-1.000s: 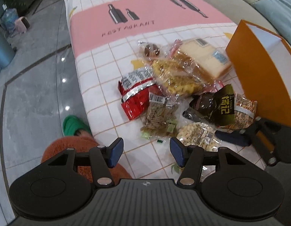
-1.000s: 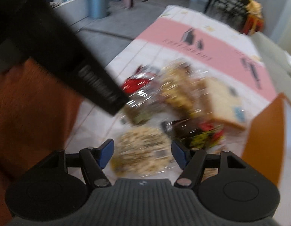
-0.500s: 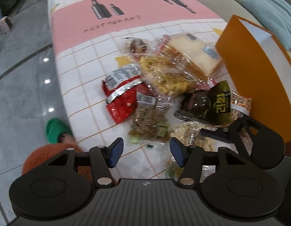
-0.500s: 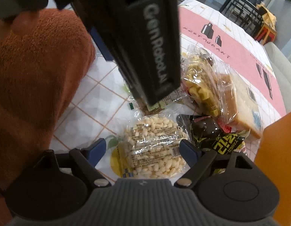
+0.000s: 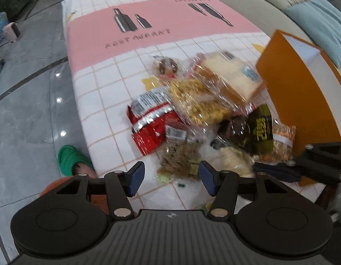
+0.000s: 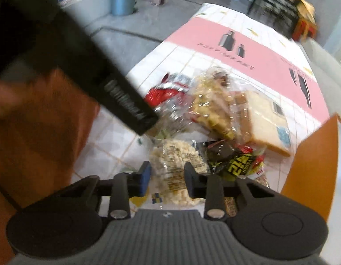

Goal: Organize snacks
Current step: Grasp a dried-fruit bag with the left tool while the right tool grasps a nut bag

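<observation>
A pile of snack packets lies on the tiled tablecloth [image 5: 99,92]: a red packet [image 5: 152,123], a yellow snack bag [image 5: 199,101], wrapped bread [image 5: 232,77], a brown-green packet [image 5: 179,156], a dark packet [image 5: 256,128], and a clear bag of pale puffs [image 6: 177,165]. My right gripper [image 6: 167,178] has its jaws closed in on the puff bag, which also shows in the left wrist view [image 5: 234,159]. My left gripper [image 5: 171,177] is open and empty just before the brown-green packet. An orange box [image 5: 302,92] stands at the right of the pile.
The table's left edge drops to a grey floor [image 5: 27,110], where a foot in a green slipper [image 5: 71,159] stands. A sofa with cushions [image 5: 313,11] lies behind the orange box. The left gripper's body [image 6: 82,66] crosses the right wrist view.
My right gripper's jaws have narrowed from wide open onto the bag of pale puffs. The left gripper has stayed open and shifted slightly over the pile.
</observation>
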### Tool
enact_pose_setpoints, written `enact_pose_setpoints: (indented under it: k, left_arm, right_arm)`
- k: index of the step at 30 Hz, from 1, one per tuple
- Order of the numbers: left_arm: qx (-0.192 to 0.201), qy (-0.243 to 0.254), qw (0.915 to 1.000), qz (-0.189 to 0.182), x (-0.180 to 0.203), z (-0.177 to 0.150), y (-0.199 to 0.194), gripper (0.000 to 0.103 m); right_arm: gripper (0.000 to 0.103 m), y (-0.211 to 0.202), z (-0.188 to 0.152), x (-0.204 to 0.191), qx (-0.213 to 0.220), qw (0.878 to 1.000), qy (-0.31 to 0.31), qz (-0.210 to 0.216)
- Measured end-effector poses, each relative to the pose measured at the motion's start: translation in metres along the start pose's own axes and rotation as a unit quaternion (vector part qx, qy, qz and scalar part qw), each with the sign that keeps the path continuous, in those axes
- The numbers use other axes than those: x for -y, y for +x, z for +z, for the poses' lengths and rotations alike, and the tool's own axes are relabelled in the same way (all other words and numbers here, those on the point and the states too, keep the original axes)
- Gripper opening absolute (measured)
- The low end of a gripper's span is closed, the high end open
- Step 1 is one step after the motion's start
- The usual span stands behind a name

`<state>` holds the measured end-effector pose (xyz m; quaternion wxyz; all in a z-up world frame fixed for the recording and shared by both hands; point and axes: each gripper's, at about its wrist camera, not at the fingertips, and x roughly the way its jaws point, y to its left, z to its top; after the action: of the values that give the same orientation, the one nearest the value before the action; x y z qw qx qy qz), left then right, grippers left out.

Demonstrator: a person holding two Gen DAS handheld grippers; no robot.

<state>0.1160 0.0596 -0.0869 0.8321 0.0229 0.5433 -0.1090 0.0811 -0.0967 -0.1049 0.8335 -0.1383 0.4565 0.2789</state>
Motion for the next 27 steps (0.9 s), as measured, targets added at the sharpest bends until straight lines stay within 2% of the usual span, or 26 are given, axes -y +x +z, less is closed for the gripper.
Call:
enact_pose_setpoints:
  k: [3, 6, 8, 12, 22, 27]
  left_arm:
    - [-0.006, 0.001, 1.0000, -0.003, 0.000, 0.003, 0.004, 0.068]
    - [-0.023, 0.017, 0.9995, 0.010, 0.007, 0.005, 0.017, 0.068]
    - [-0.027, 0.028, 0.9992, 0.013, 0.013, 0.007, 0.025, 0.068]
    - [-0.040, 0.032, 0.9987, 0.000, 0.020, 0.009, 0.041, 0.068]
    - [-0.044, 0.022, 0.9988, 0.003, 0.022, 0.014, 0.063, 0.070]
    - [-0.046, 0.011, 0.9989, 0.000, 0.020, 0.015, 0.067, 0.069]
  right_arm:
    - [0.020, -0.009, 0.006, 0.032, 0.012, 0.994, 0.107, 0.024]
    - [0.019, -0.011, 0.006, 0.060, 0.009, 0.981, 0.194, 0.018]
    - [0.018, -0.008, 0.007, 0.066, -0.003, 0.979, 0.204, 0.003]
    - [0.030, -0.004, 0.008, 0.061, -0.016, 0.982, 0.190, -0.002]
    - [0.030, 0.011, 0.002, 0.069, -0.029, 0.976, 0.213, 0.038]
    - [0.031, 0.014, -0.004, 0.075, -0.034, 0.965, 0.254, 0.060]
